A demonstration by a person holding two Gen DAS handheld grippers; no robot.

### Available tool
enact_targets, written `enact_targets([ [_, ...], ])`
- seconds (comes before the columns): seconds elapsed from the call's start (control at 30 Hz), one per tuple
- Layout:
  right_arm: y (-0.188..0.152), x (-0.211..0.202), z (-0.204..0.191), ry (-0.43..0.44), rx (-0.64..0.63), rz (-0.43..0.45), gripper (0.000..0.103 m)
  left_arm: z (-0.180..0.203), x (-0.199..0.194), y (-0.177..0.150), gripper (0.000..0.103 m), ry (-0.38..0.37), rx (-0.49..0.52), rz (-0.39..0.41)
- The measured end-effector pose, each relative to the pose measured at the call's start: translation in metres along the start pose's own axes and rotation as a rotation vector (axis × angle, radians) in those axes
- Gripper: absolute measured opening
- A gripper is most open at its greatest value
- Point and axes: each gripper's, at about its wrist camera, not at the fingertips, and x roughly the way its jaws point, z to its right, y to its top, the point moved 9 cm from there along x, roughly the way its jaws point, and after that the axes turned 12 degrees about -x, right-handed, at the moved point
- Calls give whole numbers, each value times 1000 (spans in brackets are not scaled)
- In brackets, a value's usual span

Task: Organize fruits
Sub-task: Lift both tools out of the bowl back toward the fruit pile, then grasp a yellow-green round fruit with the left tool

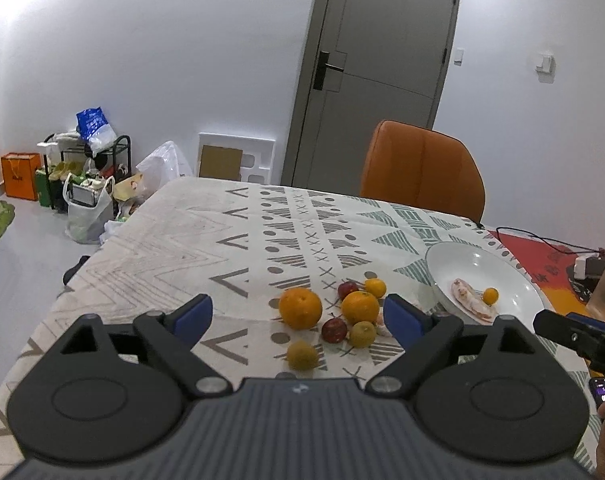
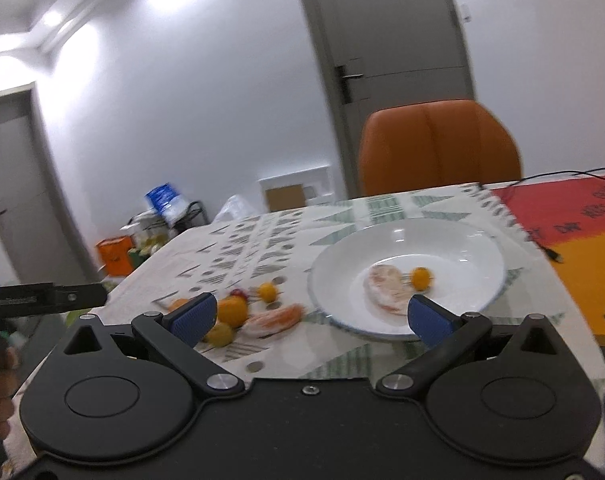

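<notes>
The left gripper hangs above the near part of the table, its blue fingers wide apart with nothing between the pads. Beyond them lies a loose group of fruits: a big orange, a second orange, two red fruits, two yellowish ones and a small orange one. A pale peeled piece is mostly hidden behind the right finger; in the right wrist view it shows better, lying just beside the plate.

The right gripper also has its fingers spread, and holds nothing. Its right finger covers the near rim of the plate. In the plate lie a peeled piece and a small orange fruit. This view is blurred, so the fruits on the cloth are hard to tell apart, and some are hidden behind the left finger. An orange chair stands behind the table.
</notes>
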Motion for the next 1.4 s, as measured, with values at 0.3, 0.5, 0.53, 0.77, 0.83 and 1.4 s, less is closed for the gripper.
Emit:
enact_targets([
  [0.3,-1,14,-24,48,-57,-12,103,-10,16,-17,83,-15,-27,-31],
  [0.5,-7,27,-33,73,-77,-35,103,-14,32,-26,67,-21,-51,-66],
  [0.53,-8,30,-33,75,-77,-40,103,-14,35,-27,65,-25,-52,-71],
  [0.77,-13,46,-41,111,-74,-62,99,-14,56,-41,48,-46,-77,-111],
  [0.83,-15,51,-45,123,-85,-70,94,-14,63,-42,46,-44,-82,-119],
  [1.4,-24,95,-79,242,-94,-148,48,-27,75,-42,25,-29,-126,-132],
])
